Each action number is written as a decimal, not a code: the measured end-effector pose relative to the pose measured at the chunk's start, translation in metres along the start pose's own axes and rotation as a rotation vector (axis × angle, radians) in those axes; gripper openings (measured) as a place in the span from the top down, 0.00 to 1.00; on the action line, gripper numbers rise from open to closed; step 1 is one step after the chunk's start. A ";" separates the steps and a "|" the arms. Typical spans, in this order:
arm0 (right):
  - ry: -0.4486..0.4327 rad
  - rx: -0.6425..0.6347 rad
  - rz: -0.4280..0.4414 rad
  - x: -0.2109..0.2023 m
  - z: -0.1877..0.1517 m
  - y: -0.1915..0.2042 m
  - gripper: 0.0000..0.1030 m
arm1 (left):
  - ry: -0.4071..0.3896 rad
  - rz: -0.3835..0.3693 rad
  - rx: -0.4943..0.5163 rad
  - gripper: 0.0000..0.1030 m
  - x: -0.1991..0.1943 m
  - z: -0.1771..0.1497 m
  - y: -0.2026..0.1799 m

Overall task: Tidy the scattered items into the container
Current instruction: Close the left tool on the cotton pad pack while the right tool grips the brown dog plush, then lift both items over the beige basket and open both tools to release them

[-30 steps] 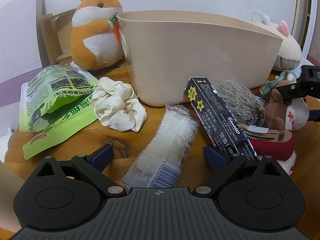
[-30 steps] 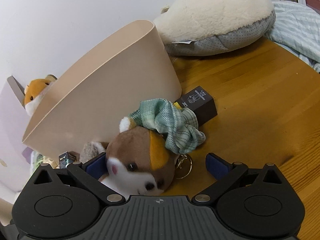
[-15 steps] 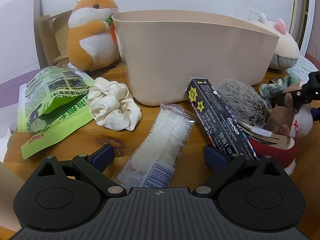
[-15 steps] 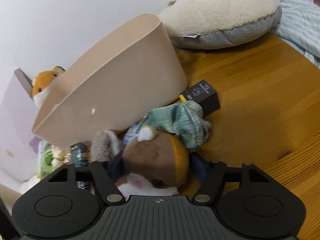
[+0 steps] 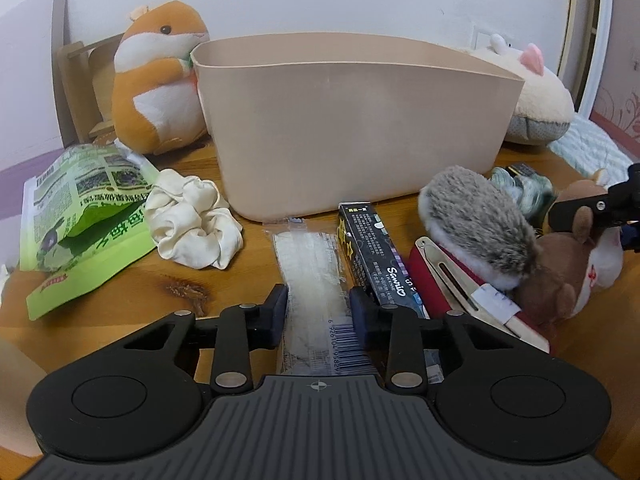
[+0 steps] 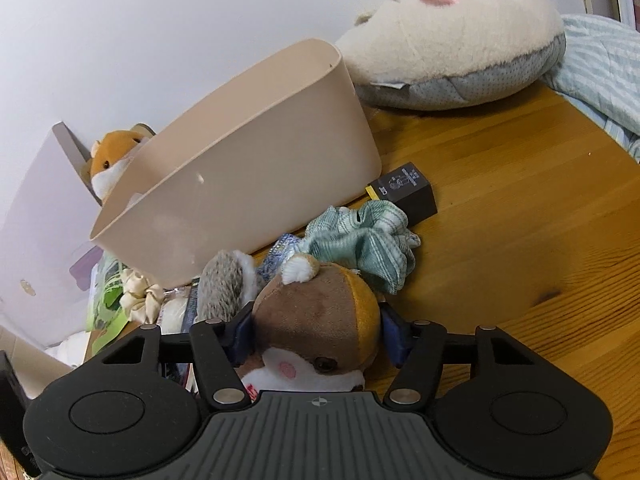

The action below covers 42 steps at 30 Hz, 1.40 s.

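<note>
Both sets of jaws are closed on something: the left gripper (image 5: 319, 310) pinches the near end of a clear plastic packet (image 5: 310, 270) between its blue pads, and the right gripper (image 6: 316, 338) squeezes the head of a brown plush toy (image 6: 320, 320). Taking the beige container (image 5: 352, 128) as landmark, the packet lies on the wooden table (image 6: 520, 220) just in front of its near wall, pointing at it, with a black Sanrio box (image 5: 376, 264) alongside. The plush sits off the container's right front corner, beside a grey hedgehog toy (image 5: 476, 216) and a green checked scrunchie (image 6: 360, 236). A cream scrunchie (image 5: 192, 220) and a green snack bag (image 5: 80, 216) lie off its left front corner, an orange hamster plush (image 5: 160, 80) stands behind that corner, and a small dark box (image 6: 404, 192) rests against its right end. The step in hand looks like the grasp, with both items gripped yet apparently not raised. Next, each needs lifting clear above the rim, carrying over the opening, then releasing; the limp packet may droop and catch the near wall.
</note>
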State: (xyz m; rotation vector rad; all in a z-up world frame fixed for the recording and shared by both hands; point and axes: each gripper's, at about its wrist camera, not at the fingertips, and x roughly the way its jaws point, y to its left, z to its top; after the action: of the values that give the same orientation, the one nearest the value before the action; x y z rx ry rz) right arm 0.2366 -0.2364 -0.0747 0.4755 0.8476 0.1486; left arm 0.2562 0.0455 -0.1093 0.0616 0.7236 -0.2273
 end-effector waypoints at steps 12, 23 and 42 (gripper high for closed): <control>-0.046 -0.016 0.032 -0.025 -0.004 -0.002 0.42 | -0.001 0.017 -0.065 0.73 -0.018 -0.007 0.000; -0.090 -0.018 0.057 -0.047 -0.006 -0.001 0.43 | -0.058 0.033 -0.096 0.75 -0.050 -0.008 0.000; -0.227 -0.124 0.113 -0.099 0.046 0.036 0.43 | -0.297 0.072 -0.044 0.75 -0.115 0.074 -0.015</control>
State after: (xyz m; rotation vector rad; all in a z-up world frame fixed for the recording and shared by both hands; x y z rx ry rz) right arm 0.2081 -0.2518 0.0360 0.4152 0.5862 0.2448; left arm 0.2171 0.0425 0.0230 0.0108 0.4294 -0.1474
